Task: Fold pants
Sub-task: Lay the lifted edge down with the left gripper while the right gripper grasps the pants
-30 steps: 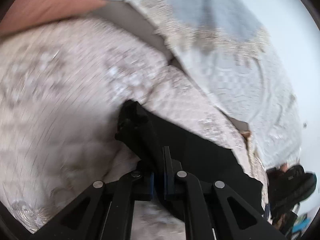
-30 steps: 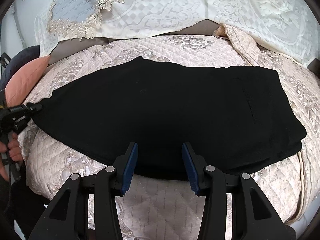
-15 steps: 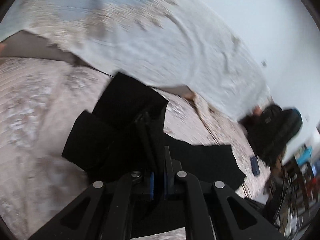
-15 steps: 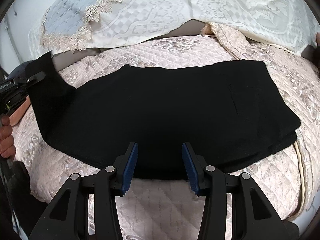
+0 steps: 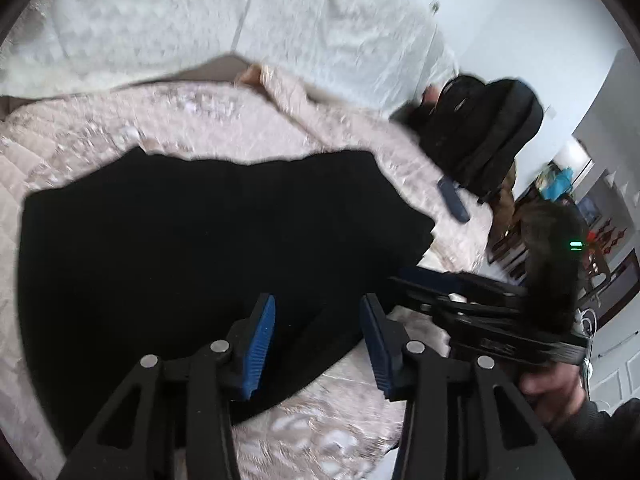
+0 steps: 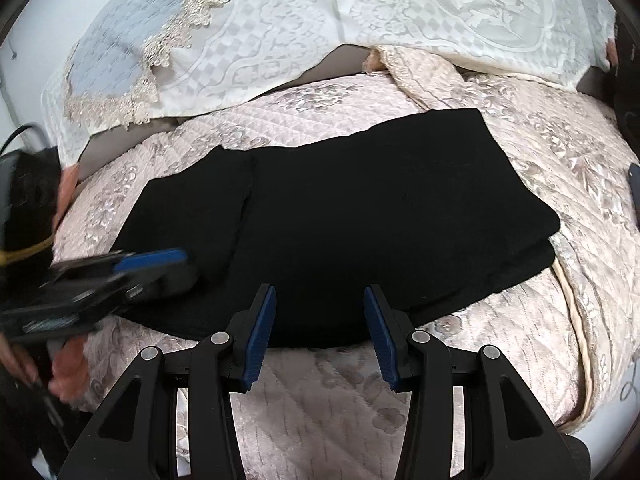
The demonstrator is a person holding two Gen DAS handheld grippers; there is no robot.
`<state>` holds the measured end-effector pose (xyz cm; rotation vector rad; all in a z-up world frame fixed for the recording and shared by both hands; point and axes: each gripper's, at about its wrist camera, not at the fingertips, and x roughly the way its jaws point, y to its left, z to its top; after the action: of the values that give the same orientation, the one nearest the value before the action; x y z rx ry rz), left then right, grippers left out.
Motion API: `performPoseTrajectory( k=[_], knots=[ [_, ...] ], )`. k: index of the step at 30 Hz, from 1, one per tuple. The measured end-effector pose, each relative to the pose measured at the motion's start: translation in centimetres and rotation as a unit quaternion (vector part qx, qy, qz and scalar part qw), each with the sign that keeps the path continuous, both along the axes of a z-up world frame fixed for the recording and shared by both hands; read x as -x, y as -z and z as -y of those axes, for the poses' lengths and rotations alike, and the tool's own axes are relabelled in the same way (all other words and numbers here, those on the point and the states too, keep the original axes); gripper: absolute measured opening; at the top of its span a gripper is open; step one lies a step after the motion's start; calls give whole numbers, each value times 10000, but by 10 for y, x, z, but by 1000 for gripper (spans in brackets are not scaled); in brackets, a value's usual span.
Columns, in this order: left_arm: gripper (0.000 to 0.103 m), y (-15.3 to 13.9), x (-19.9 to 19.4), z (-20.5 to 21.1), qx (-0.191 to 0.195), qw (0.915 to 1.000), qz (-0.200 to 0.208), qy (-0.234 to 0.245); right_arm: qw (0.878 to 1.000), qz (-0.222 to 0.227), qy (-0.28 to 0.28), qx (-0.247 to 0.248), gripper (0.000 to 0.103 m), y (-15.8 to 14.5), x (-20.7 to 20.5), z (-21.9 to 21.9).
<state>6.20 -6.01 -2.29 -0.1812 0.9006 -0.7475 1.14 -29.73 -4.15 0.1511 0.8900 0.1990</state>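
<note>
Pants [image 6: 340, 220]: matt black cloth, soft, dull. Quilt [image 6: 540, 152]: stitched pink fabric with a satin sheen, glossy on the floral patches. Pillow covers [image 6: 400, 12]: white woven cloth, patterned, trimmed with rough lace. Right claw [image 6: 320, 332]: matt black plastic arms, ribbed blue rubbery pads, small shiny metal pins. Left claw [image 5: 318, 346]: same make. Backpack [image 5: 480, 132]: dull black fabric.

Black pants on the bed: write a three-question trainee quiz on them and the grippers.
1. True or false: the left gripper holds the pants.
2. What lies under the pants? A) a wooden table B) a quilted bedspread C) a carpet
3. Which end of the pants, in the right wrist view, shows a folded-over flap?

Key: 1 false, its jaws are opening, nothing between them; 2 B; 3 the left end.
</note>
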Motion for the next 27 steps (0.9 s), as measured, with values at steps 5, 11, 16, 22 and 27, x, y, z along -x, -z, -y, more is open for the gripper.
performPoseTrajectory(
  k=[5, 11, 16, 22, 27],
  knots=[
    [47, -14, 3, -45, 67, 9954, 93, -952, 9997, 79, -23, -251, 46, -6, -2, 1],
    [47, -1, 4, -113, -152, 9742, -86, -2249, 9956, -68, -445, -821, 46, -4, -17, -20],
    [47, 16, 19, -133, -206, 9696, -280, -2422, 9841, -723, -657, -1480, 46, 22, -37, -39],
    [47, 29, 22, -119, -311, 9744, -329, -2204, 9773, -933, -642, -1792, 46, 22, -50, -47],
    [47, 33, 24, -117, -399, 9739, -355, -2208, 9805, -1056, -749, -1480, 44, 24, -63, -61]
  ],
)
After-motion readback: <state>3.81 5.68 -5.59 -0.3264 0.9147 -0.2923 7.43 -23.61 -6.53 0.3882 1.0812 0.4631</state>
